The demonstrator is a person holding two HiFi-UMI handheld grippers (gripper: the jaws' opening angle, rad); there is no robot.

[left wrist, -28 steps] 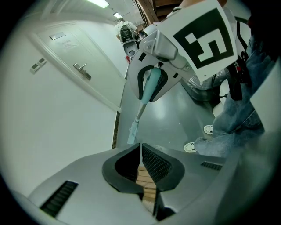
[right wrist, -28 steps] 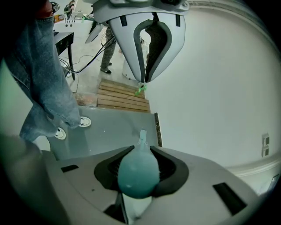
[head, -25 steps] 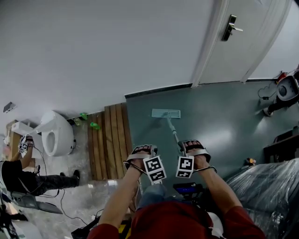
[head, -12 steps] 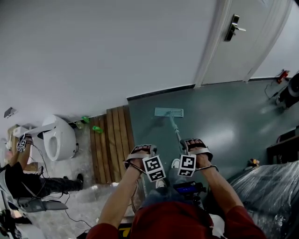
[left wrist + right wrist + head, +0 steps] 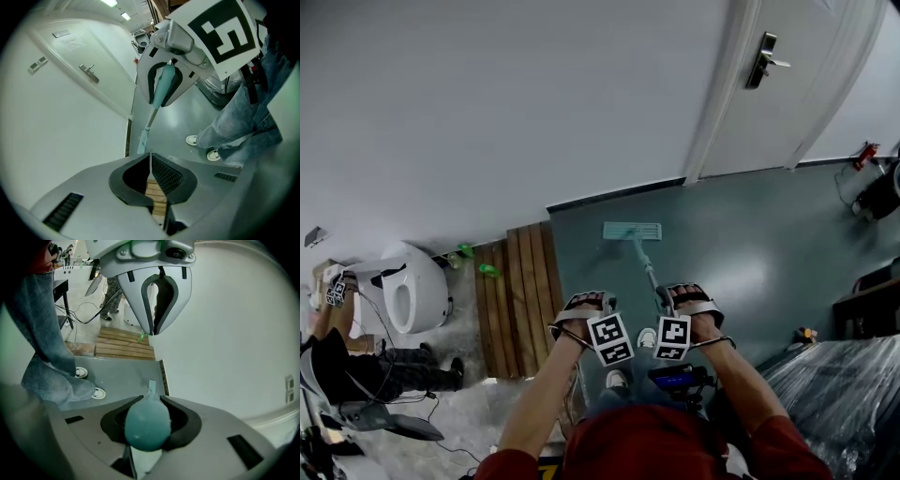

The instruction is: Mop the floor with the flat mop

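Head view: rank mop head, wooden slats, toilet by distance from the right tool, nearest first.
1. Mop head: straight ahead of the right tool, at the far end of the handle it grips.
2. Wooden slats: off to its left, on the floor.
3. Toilet: farthest left, beyond the slats.

mop handle (image 5: 645, 263): upper end hidden behind right gripper (image 5: 670, 302) | person (image 5: 333, 361): cut by left edge

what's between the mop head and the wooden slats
Only bare grey floor separates the mop head from the wooden slats. The head view shows this.
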